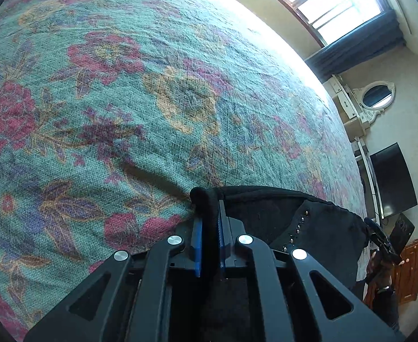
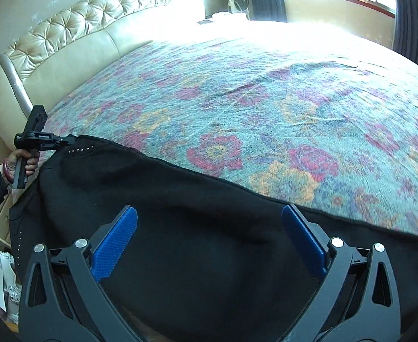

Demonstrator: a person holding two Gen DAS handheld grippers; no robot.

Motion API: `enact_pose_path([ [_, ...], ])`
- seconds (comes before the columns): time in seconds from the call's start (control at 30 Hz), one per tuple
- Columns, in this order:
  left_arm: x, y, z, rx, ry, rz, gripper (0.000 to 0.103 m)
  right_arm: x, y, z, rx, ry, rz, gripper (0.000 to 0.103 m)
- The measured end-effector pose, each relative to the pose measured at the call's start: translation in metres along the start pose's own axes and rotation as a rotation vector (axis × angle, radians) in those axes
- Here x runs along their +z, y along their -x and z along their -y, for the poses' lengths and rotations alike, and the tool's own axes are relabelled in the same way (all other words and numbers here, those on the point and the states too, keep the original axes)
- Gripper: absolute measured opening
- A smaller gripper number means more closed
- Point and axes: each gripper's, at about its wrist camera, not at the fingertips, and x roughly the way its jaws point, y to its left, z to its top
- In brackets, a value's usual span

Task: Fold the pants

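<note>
Black fabric pants (image 2: 197, 228) with small metal studs lie along the near edge of a floral teal bedspread (image 2: 266, 108). The left gripper (image 1: 209, 222) pinches their corner; the right gripper (image 2: 209, 242) hovers spread wide above them.

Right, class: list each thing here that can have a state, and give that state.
left gripper: shut on the pants' edge.
right gripper: open, over the pants.
pants: black, spread along the bed's near edge, one corner lifted.
bedspread: floral, lying flat.
</note>
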Motion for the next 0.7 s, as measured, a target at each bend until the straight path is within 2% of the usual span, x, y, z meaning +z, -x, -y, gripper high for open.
enact_pose_path([
  [0.1,0.000,-0.003,0.006,0.034,-0.056,0.009,0.013,0.016,-0.036,0.011,0.005,0.087,-0.118,0.101],
  [0.13,-0.001,-0.004,0.010,0.044,-0.078,0.020,0.018,0.019,-0.045,0.011,-0.011,0.120,-0.143,0.101],
  [0.17,-0.002,-0.005,0.013,0.044,-0.094,0.027,0.028,0.020,-0.053,0.013,-0.024,0.148,-0.162,0.101],
  [0.23,-0.003,-0.008,0.020,0.035,-0.125,0.038,0.042,0.018,-0.069,0.019,-0.019,0.153,-0.230,0.092],
  [0.27,-0.003,-0.011,0.026,0.064,-0.151,0.035,0.041,0.015,-0.071,0.020,-0.021,0.147,-0.238,0.085],
  [0.3,-0.003,-0.013,0.030,0.104,-0.178,0.035,0.035,0.014,-0.069,0.020,-0.017,0.143,-0.230,0.064],
  [0.33,-0.003,-0.016,0.032,0.138,-0.189,0.034,0.024,0.015,-0.065,0.020,0.010,0.133,-0.228,0.045],
  [0.37,-0.002,-0.015,0.031,0.129,-0.175,0.035,0.018,0.015,-0.061,0.019,0.040,0.119,-0.231,0.019],
  [0.4,-0.002,-0.014,0.029,0.106,-0.155,0.037,0.015,0.014,-0.056,0.015,0.032,0.122,-0.227,0.014],
  [0.47,-0.003,-0.009,0.032,0.120,-0.169,0.046,0.012,0.009,-0.046,0.006,0.003,0.162,-0.209,0.010],
  [0.57,-0.006,0.003,0.042,0.115,-0.181,0.098,0.011,0.004,-0.022,-0.007,-0.048,0.170,-0.120,0.010],
  [0.7,-0.012,0.041,0.053,-0.010,-0.152,0.188,0.011,-0.011,0.032,-0.031,-0.115,0.184,0.030,0.010],
])
